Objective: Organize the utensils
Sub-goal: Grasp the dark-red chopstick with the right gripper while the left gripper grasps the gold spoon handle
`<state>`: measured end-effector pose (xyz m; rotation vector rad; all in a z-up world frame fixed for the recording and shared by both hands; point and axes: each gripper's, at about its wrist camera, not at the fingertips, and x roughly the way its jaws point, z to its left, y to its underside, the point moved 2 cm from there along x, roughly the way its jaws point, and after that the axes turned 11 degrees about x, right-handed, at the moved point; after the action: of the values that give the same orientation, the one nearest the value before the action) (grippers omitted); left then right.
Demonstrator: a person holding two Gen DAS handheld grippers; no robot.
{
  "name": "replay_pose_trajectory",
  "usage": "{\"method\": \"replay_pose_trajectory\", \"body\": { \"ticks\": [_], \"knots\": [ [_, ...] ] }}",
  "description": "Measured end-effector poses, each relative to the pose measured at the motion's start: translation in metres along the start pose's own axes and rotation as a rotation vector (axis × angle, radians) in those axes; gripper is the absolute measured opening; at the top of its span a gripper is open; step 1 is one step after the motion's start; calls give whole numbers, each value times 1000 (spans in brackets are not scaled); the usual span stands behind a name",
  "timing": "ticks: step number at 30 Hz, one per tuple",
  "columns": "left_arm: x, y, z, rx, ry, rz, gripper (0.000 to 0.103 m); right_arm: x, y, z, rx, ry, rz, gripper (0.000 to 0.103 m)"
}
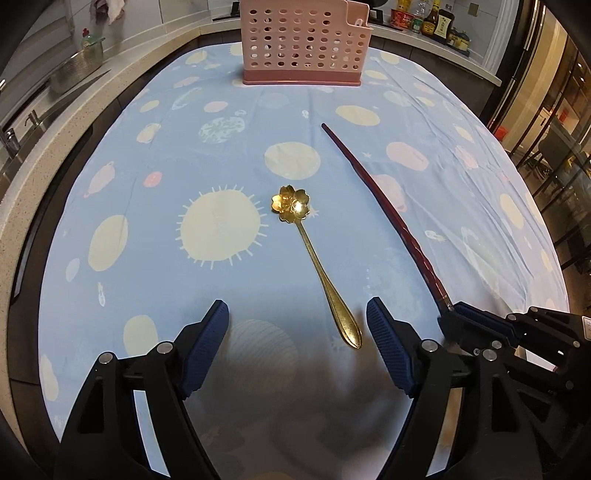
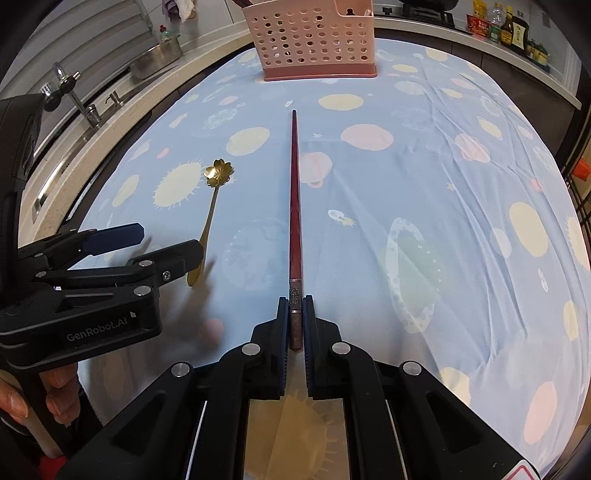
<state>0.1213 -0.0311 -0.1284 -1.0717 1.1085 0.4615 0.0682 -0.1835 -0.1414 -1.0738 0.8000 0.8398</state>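
A gold spoon [image 1: 317,266] with a flower-shaped bowl lies on the blue patterned tablecloth [image 1: 184,155]; its handle end sits between the fingers of my open left gripper [image 1: 297,325]. My right gripper [image 2: 295,306] is shut on the thick end of a dark red chopstick [image 2: 294,192], which points away toward the pink perforated utensil basket [image 2: 317,40]. In the left wrist view the chopstick [image 1: 384,206] runs to the right gripper [image 1: 454,314] at lower right. The spoon also shows in the right wrist view [image 2: 212,210], beside the left gripper [image 2: 162,240].
The pink basket [image 1: 303,40] stands at the table's far edge, with something in its small side compartment. A counter with a sink, tap [image 2: 74,92] and metal bowl [image 2: 155,55] runs along the left. Sauce bottles [image 1: 432,22] stand at the back right.
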Motion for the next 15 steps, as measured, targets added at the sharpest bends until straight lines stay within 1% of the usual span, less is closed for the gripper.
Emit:
{"method": "replay_pose_trajectory", "body": {
  "ticks": [1,2,3,4,7,10,13,15],
  "knots": [
    [2,1,0,-3,13,5,67,0,0,0,0,0,0,7],
    [3,2,0,-8,25,12,57,0,0,0,0,0,0,7],
    [5,4,1,-14,36,20,54,0,0,-1,0,0,1,7],
    [6,5,1,-13,30,17,51,0,0,-1,1,-1,1,7],
    [4,8,1,-5,20,11,47,0,1,-1,3,-2,2,7],
    [3,9,2,-4,13,7,41,0,1,-1,3,-4,2,7],
    [3,10,5,-13,16,3,28,0,0,-1,4,-4,2,7],
    [3,10,7,-21,23,0,23,0,1,-1,5,-5,2,7]
  ]
}}
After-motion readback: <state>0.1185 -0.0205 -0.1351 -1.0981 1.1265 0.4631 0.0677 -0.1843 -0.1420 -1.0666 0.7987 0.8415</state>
